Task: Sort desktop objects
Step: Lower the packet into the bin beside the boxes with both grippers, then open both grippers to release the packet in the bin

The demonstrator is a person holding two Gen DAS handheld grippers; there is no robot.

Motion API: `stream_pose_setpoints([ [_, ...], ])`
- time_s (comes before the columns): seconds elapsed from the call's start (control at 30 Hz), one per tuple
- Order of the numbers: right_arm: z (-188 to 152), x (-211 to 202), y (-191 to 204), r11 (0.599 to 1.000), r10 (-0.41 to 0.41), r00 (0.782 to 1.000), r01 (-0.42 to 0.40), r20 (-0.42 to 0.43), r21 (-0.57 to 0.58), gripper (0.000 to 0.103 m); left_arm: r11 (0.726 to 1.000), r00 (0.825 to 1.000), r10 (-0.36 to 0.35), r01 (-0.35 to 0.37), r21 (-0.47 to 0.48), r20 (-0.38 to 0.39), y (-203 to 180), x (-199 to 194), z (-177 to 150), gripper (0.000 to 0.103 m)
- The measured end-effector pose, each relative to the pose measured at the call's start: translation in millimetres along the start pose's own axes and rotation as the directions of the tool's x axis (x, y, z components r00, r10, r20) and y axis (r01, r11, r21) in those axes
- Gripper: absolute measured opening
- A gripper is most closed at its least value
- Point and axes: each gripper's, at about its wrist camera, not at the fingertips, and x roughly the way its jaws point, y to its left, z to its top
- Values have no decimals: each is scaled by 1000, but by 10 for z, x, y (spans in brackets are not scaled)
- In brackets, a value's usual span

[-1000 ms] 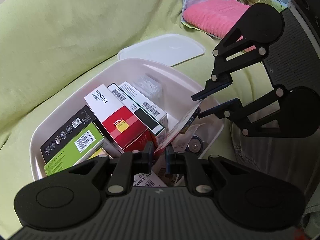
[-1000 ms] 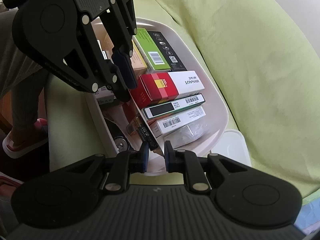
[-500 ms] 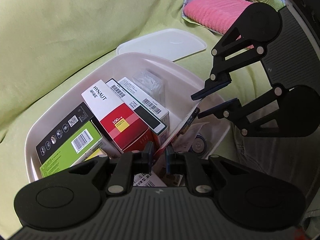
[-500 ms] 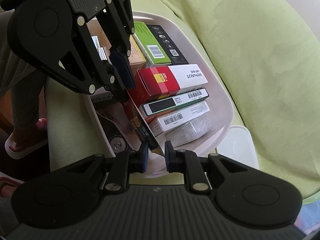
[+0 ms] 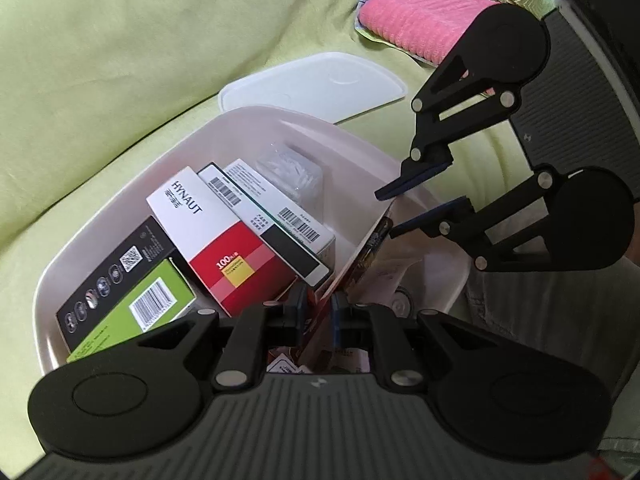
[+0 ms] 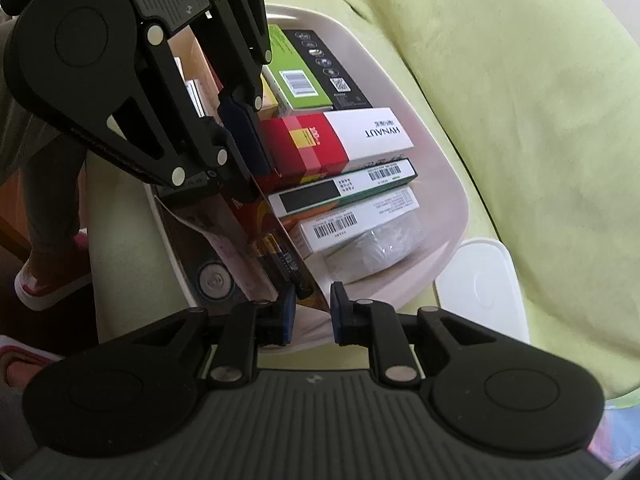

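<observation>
1. Left gripper [image 5: 318,307], bottom centre: clamped on thin orange-red card pack [image 5: 366,246], upright in white plastic bin [image 5: 256,128].
2. Right gripper [image 6: 313,307]: fingers apart around pack's far edge, centre-right of the left view.
3. Boxes stacked frame centre.

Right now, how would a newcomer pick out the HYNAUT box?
Find the white bin on the green cover, packed with cartons standing side by side. The HYNAUT box sits mid-row, between a black-and-green carton and barcoded white boxes. It alone is half white, half red with a yellow square.
</observation>
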Motion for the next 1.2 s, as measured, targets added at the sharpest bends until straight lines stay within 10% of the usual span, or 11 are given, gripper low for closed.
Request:
stream_pose_setpoints([
  [1.2,35,-331,88,990,-77,997,73,30,124,10,985,992,122,-116,-128,35,-101,-482,-183,12],
])
